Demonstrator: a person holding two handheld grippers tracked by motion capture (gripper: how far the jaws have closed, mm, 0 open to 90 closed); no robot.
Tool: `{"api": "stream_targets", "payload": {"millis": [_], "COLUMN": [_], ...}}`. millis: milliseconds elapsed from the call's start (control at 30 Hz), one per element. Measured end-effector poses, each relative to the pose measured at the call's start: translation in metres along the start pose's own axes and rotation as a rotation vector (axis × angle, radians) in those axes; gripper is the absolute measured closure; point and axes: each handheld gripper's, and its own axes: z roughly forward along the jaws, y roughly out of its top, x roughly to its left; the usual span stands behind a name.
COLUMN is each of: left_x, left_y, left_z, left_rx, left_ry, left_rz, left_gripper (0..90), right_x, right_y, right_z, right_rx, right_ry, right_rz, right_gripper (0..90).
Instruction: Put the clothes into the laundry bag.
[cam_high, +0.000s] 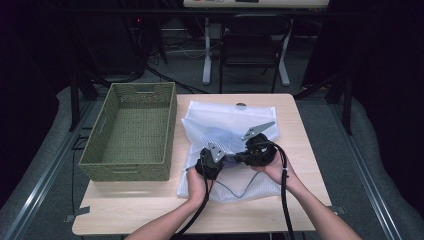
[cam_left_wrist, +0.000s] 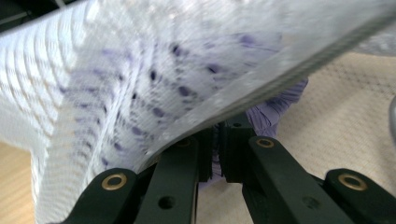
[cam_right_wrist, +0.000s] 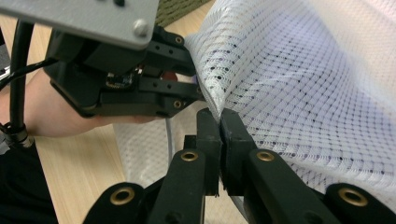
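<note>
A white mesh bag (cam_high: 220, 116) lies on the wooden table with a lavender cloth (cam_left_wrist: 276, 108) inside it. Both grippers meet over the bag's near half. My left gripper (cam_left_wrist: 217, 142) is shut on the bag's hemmed edge (cam_left_wrist: 280, 70), which lifts up and away from the jaws; lavender cloth shows right at the pads. My right gripper (cam_right_wrist: 219, 122) is shut on a fold of the same mesh (cam_right_wrist: 299, 79). In the right gripper view the left gripper (cam_right_wrist: 198, 93) pinches the mesh just beyond my own jaws. From above, the left gripper (cam_high: 226, 160) and right gripper (cam_high: 241, 157) almost touch.
A green woven basket (cam_high: 173, 125) stands to the left of the bag, nothing visible inside. The bag's grey cord (cam_high: 235, 191) trails toward the front edge. Bare table (cam_high: 150, 200) lies at the front left. A dark chair (cam_high: 252, 45) stands on the floor beyond the table.
</note>
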Motion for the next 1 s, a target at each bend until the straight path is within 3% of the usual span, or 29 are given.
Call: {"api": "stream_targets", "payload": {"millis": [167,300,500,567,800,933,1000], "left_x": [0.003,0.004,0.002,0.003,0.003,0.004,0.005], "left_y": [-0.004,-0.008,-0.012,-0.012,-0.014,-0.014,-0.013], "left_z": [0.005,0.008,0.01,0.01,0.004,-0.006,-0.01], "left_rx": [0.034,0.052,0.072,0.074,0.136,0.143,0.159], "left_ry": [-0.039,-0.046,-0.065,-0.067,-0.097,-0.129,-0.14], "left_rz": [-0.023,-0.03,-0.03,-0.032,-0.022,-0.036,-0.023], "left_gripper": [85.2,84.6,80.4,77.3,51.4,46.1,45.6], "right_x": [-0.005,-0.007,-0.007,-0.007,-0.008,-0.01,-0.01], "right_y": [-0.007,-0.01,-0.013,-0.013,-0.013,-0.014,-0.014], "right_z": [0.011,0.019,0.024,0.024,0.021,0.02,0.02], "right_rx": [0.049,0.091,0.103,0.101,0.098,0.091,0.091], "right_ry": [0.003,0.018,0.013,0.011,0.009,0.005,0.008], "right_rz": [0.006,0.004,0.005,0.006,0.006,0.013,0.017], "right_gripper": [88.0,87.9,87.8,87.8,87.9,87.8,87.8]}}
